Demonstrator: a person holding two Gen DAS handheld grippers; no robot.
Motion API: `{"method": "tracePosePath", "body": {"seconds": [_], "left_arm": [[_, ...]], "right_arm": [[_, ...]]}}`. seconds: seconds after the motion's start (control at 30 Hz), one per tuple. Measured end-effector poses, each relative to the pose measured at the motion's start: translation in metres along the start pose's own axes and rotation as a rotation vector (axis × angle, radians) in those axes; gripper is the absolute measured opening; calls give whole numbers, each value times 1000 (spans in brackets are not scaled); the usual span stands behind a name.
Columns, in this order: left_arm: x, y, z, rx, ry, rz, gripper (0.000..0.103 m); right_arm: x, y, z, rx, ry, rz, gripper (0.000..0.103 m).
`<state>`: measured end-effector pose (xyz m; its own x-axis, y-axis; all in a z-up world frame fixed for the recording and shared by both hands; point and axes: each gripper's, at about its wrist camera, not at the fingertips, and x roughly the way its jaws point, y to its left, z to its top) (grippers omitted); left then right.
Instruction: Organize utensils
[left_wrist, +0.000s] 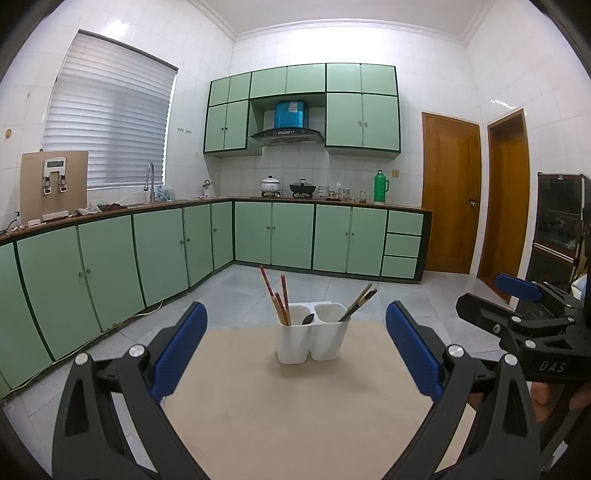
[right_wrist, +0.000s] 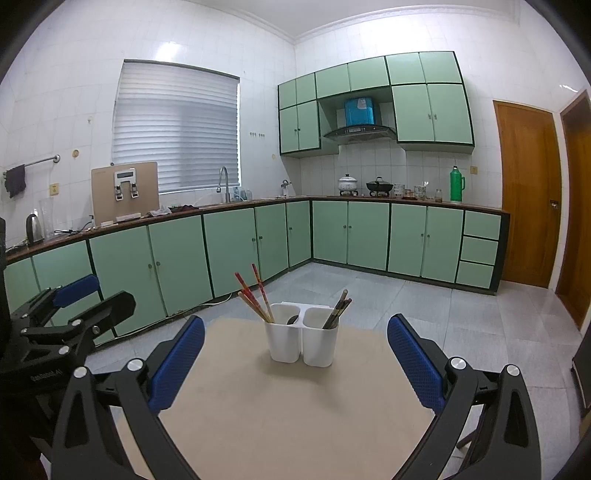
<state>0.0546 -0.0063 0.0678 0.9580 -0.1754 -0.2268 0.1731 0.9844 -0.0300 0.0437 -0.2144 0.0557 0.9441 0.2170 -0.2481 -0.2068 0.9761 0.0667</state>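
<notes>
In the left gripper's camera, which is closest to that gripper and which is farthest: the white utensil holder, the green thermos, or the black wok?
1. White utensil holder: on the table, straight ahead of the open left gripper.
2. Green thermos and black wok: both far back on the counter along the wall, wok near the middle, thermos further right. Too close to call between them.
</notes>
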Motion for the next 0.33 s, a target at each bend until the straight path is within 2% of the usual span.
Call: {"method": "tracePosePath", "body": {"seconds": [0.33], "left_arm": [[1, 0, -2, -4, 9, 5, 95]], "right_arm": [[2, 0, -1, -2, 4, 1, 97]]}}
